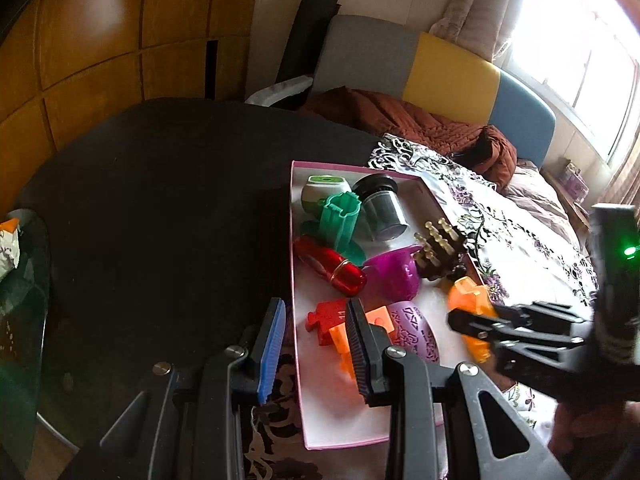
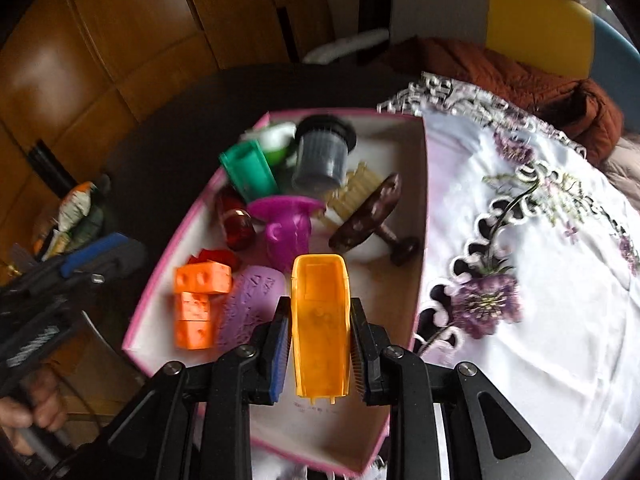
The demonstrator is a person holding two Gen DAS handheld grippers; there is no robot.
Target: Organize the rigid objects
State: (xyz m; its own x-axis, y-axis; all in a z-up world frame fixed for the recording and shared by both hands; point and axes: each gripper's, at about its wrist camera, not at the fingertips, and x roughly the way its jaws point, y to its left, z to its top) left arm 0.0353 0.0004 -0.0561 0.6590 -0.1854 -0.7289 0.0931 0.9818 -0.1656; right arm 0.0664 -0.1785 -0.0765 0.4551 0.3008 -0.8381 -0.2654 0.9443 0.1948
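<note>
A pink-rimmed white box [image 1: 294,208] [image 2: 424,184] holds several toys: a green piece [image 1: 340,220] [image 2: 250,172], a grey cup [image 1: 380,208] [image 2: 322,156], a red capsule [image 1: 332,266] [image 2: 238,224], a magenta cup [image 1: 394,274] [image 2: 288,230], orange blocks [image 2: 198,308], a purple tile [image 1: 416,334] [image 2: 250,304] and a brown brush [image 2: 370,216]. My right gripper [image 2: 320,352] [image 1: 472,320] is shut on an orange scoop-like toy [image 2: 320,328] [image 1: 468,300] over the box's near right part. My left gripper [image 1: 316,344] is open and empty over the box's near left rim.
The box sits on a dark round table [image 1: 160,200] partly covered by a white floral cloth [image 2: 520,260]. A snack bag [image 2: 78,204] lies at the left. A sofa with a brown blanket [image 1: 420,120] is behind.
</note>
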